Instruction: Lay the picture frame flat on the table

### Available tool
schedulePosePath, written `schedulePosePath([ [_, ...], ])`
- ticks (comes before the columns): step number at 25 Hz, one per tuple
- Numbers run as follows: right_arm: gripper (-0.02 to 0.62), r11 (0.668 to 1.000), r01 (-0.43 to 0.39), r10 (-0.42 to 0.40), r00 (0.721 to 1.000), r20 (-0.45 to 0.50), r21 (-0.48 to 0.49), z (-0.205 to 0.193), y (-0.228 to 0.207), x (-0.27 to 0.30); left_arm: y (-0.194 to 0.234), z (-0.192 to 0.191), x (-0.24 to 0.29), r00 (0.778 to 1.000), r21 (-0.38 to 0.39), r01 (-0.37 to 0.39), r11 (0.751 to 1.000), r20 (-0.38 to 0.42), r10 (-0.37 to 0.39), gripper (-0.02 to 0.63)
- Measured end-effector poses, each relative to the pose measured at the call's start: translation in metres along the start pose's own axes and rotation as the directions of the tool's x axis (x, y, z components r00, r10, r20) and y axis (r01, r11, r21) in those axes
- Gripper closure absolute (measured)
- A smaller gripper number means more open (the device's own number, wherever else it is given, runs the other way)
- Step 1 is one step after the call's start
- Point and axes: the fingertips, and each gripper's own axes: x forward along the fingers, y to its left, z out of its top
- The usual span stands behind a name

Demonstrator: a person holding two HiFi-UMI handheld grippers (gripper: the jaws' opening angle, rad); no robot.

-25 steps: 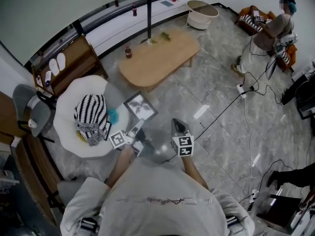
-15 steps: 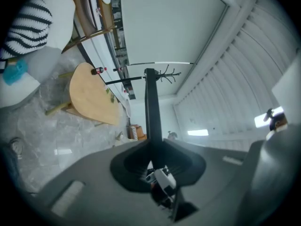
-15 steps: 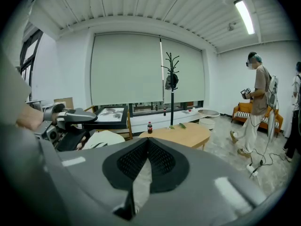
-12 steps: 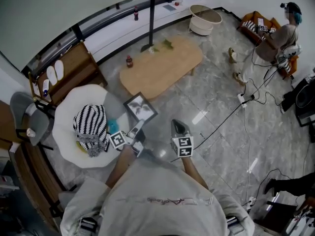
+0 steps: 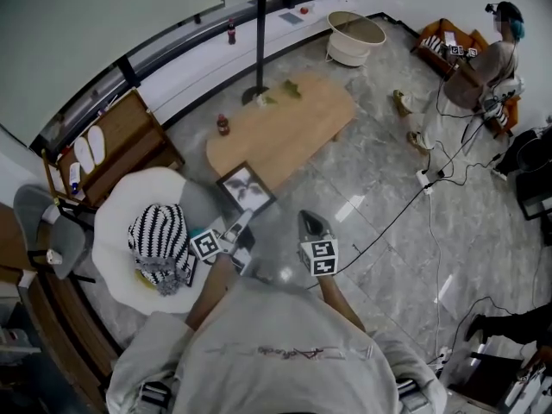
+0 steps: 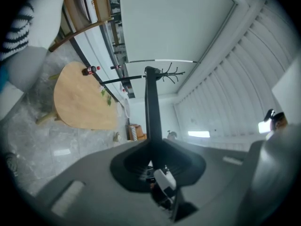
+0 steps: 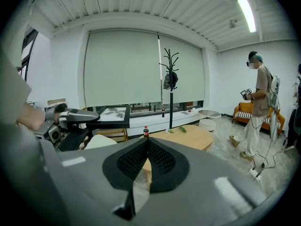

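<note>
To the left of the left gripper (image 5: 238, 222) stands a white round seat (image 5: 112, 205). It bears one soft item with black and white stripes (image 5: 159, 240). Further left are one grey chair (image 5: 39, 218) and one wooden cabinet (image 5: 121, 136).

The left gripper has its jaws closed on the near edge of the picture frame (image 5: 247, 188). In the left gripper view, the black edge of the frame runs straight up from between the pads. The frame is square, with a thin black border and a pale print with a dark plant shape. It is held face up and about level, in the air ahead of the gripper. It rests on no surface.

Ahead of both grippers is one oval table (image 5: 285, 132) with a smooth, light wooden top. The floor between the grippers and the table is polished grey marble. Two green leaf-like pieces (image 5: 289, 87) lie at the far side of the table. One bottle (image 5: 222, 125) stands at the left end of the table, and a second bottle (image 5: 231, 31) stands on the window ledge. Beyond the table are one black coat stand (image 5: 261, 41) and one white round tub (image 5: 356, 37).

The right gripper (image 5: 309, 221) has its jaws together and holds nothing. To its right, black cables (image 5: 405, 184) cross the floor. One other person (image 5: 483, 63) stands beside an orange sofa (image 5: 444, 37).
</note>
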Motion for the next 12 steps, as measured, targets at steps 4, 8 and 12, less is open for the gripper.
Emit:
schedulePosePath([
  [4, 0.592, 1.000, 0.009, -0.009, 1.000, -0.003, 0.005, 0.008, -0.006, 0.023, 0.008, 0.022, 0.016, 1.000, -0.004, 0.005, 1.000, -0.007, -0.005, 0.538],
  [8, 0.592, 1.000, 0.006, -0.006, 1.000, 0.010, 0.008, 0.016, -0.006, 0.039, 0.013, 0.036, 0.025, 1.000, -0.003, 0.008, 1.000, -0.019, -0.008, 0.538],
  [12, 0.592, 1.000, 0.004, -0.004, 1.000, 0.015, 0.009, 0.022, -0.005, 0.055, 0.016, 0.052, 0.034, 0.999, -0.004, 0.019, 1.000, -0.027, -0.019, 0.538],
])
